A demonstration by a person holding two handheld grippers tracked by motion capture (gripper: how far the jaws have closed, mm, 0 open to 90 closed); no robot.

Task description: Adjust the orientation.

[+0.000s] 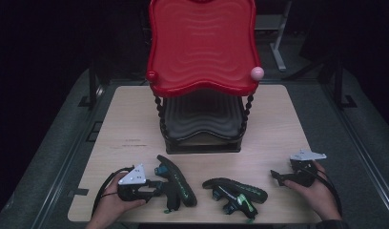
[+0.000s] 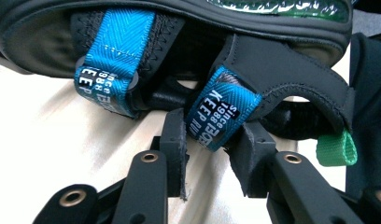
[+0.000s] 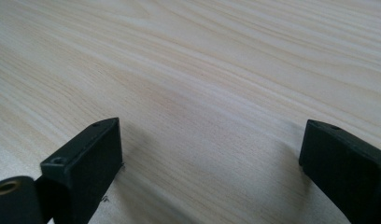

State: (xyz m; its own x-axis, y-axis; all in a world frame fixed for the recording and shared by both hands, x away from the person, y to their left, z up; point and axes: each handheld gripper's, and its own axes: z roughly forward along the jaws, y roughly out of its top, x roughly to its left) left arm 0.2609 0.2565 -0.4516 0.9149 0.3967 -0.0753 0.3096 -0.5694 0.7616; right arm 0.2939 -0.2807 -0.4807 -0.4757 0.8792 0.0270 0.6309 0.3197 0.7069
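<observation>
We are gripping the left sandal (image 1: pixel 176 180): our left gripper (image 2: pixel 212 140) jaws pinch its blue strap (image 2: pixel 222 108). Next we lift toward the rack (image 1: pixel 202 47) at twelve o'clock; the right gripper (image 3: pixel 212 158) rests wide open.

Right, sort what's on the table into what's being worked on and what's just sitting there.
In hand:
- black sandal with blue woven straps
- left gripper, jaws around a blue strap loop

Lying about:
- second black sandal with green trim
- red two-tier plastic shoe rack
- right gripper, open over bare wood
</observation>
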